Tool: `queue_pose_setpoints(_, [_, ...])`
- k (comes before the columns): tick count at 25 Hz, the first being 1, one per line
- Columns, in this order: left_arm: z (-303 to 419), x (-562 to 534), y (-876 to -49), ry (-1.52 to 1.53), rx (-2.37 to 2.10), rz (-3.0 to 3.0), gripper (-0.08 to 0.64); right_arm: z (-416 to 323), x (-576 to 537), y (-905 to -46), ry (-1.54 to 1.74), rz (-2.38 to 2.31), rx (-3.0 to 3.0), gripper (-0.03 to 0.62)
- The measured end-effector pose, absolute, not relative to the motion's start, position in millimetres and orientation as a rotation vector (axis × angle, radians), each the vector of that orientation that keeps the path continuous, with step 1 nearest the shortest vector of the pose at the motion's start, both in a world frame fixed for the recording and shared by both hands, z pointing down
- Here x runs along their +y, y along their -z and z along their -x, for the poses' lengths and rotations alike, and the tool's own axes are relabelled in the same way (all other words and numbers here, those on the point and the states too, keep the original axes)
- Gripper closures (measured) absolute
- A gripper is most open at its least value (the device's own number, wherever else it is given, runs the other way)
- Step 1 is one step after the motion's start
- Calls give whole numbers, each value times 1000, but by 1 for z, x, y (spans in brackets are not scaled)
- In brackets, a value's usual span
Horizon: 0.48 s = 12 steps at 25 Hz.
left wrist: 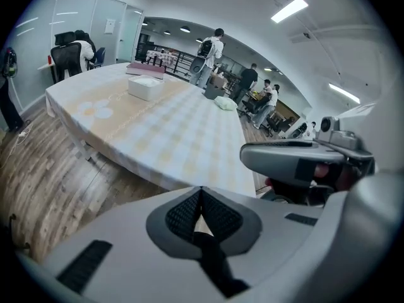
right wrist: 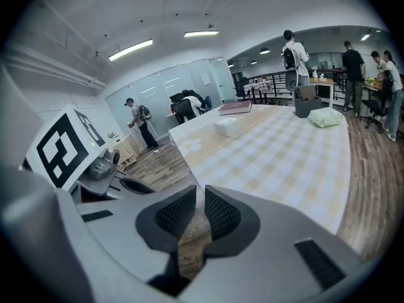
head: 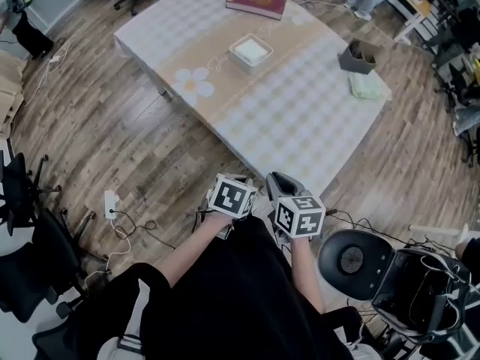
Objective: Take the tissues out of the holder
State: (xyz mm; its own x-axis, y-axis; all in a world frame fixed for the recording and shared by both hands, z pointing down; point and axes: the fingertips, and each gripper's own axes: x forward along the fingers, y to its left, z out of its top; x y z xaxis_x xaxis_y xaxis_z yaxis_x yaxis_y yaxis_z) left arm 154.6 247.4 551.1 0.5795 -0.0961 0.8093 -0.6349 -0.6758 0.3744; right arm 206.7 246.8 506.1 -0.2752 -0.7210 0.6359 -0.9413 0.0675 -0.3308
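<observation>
1. Both tools are hanging close to the person's body, well short of the table (head: 300,118). The left tool (left wrist: 201,193) is clenched, pads touching, nothing in it. The right tool (right wrist: 197,201) is pinched down to a sliver, empty too.
2. I'm guessing the tissues (head: 253,50) are that white stack sitting in the low square white holder (head: 241,63) mid-table. There's also a grey bin (head: 357,57) with a soft pale-green wad (head: 366,86) near it by the table's right edge, so I can't tell for sure.
3. Handling-wise, I'm expecting them to be featherlight, floppy and easy to tear. I'd be pinching the stack's middle while the other tool pins the rim, since that holder looks light.
4. Other stuff: a checked cloth with a daisy print, a stiff maroon book (head: 256,1) and a plank floor.
</observation>
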Motion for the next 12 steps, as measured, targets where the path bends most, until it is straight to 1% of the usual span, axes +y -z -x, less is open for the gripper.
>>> queue_pose_setpoints(9, [-181,193,-544,-1076,-734,-2168,560,-239,191,-499,-987,-1552,-2150,529])
queue_pose_setpoints(12, [-182,187,-547,-1053,-756,-2119,560,-241,178,-499,-980,-1496,-2189,504])
